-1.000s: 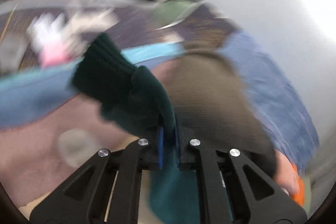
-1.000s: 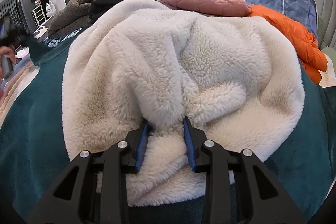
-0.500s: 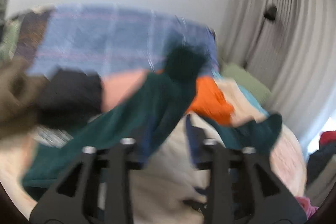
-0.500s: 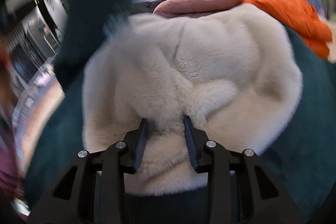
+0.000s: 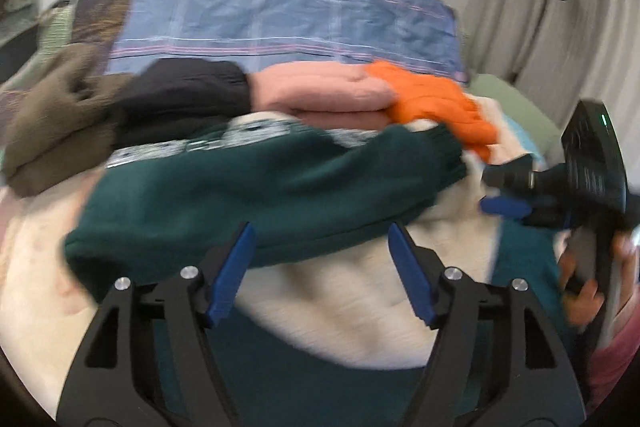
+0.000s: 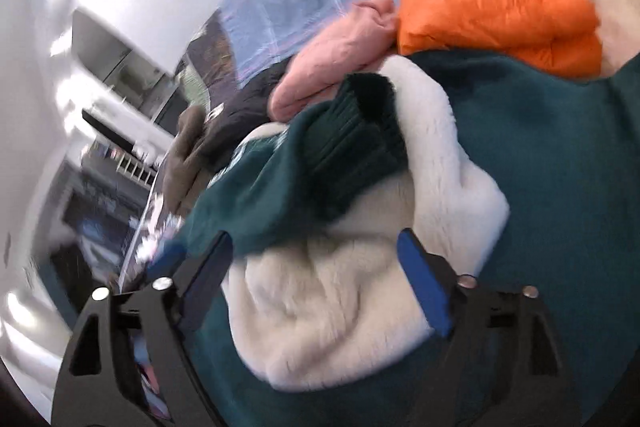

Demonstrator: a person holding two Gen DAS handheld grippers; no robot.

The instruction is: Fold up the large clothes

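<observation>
A dark green garment with a cream fleece lining [image 5: 360, 291] lies spread on the bed. Its green sleeve [image 5: 260, 187] lies folded across the lining, the ribbed cuff [image 6: 356, 131] at the right end. My left gripper [image 5: 320, 259] is open and empty just in front of the sleeve. My right gripper [image 6: 316, 267] is open and empty over the cream lining [image 6: 332, 307]; it also shows at the right in the left wrist view [image 5: 504, 191], held in a hand.
Folded clothes lie along the far side of the bed: a brown one [image 5: 52, 119], a black one [image 5: 180, 95], a pink one [image 5: 320, 95] and an orange one [image 5: 436, 103]. A blue plaid cover [image 5: 280, 15] lies behind them. Curtains [image 5: 540, 7] hang at the right.
My left gripper carried the green sleeve across the cream lining and let it go. My right gripper opened off the fleece, drew back and tilted.
</observation>
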